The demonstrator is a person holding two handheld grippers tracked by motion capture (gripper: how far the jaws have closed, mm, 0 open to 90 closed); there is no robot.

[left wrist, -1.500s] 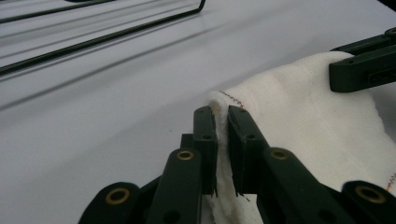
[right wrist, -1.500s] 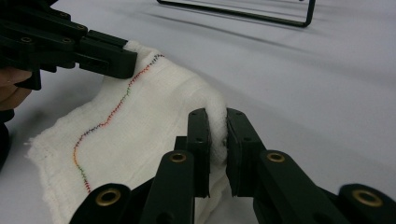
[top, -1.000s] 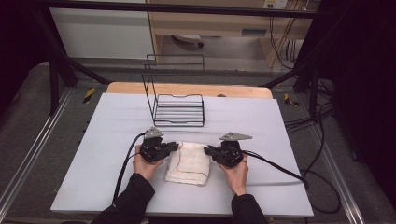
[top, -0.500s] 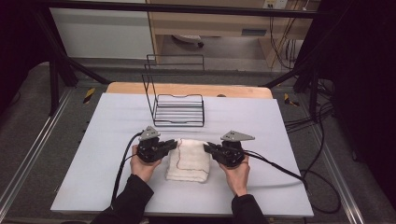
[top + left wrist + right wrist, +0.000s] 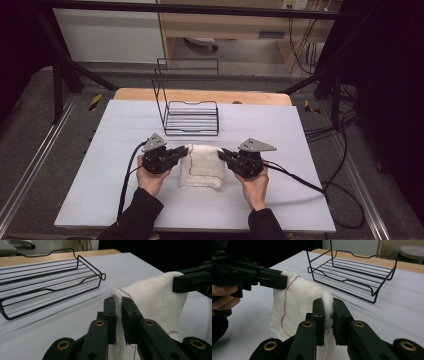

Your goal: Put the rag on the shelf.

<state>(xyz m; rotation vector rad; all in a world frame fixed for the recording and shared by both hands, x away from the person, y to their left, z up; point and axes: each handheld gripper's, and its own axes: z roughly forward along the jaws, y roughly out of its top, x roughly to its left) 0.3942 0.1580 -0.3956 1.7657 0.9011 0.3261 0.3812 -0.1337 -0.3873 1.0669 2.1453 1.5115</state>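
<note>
High view: a person's two hands come in from the near edge, each bearing a gripper, one on either side of a white cloth (image 5: 202, 166).
Cloth position: near the middle of the white table (image 5: 120, 200), on the near side of a black wire rack (image 5: 192, 118) and apart from it.
Cloth condition: folded, cream-white, with a thin coloured stitch line along its left part; its far edge is raised between the two grippers while its near part hangs down to the table.
Left gripper (image 5: 119, 307): jaws clenched on the cloth's far left corner, fabric pinched between the pads.
Right gripper (image 5: 328, 308): jaws clenched on the cloth's far right corner, fabric bunched between the pads.
Gripper bearing: both point inward toward each other across the cloth, roughly level.
Rack: upright wire back, flat wire floor, standing toward the table's far side, nothing in it.
Cables: one black cable trails from each gripper toward the near edge.
</note>
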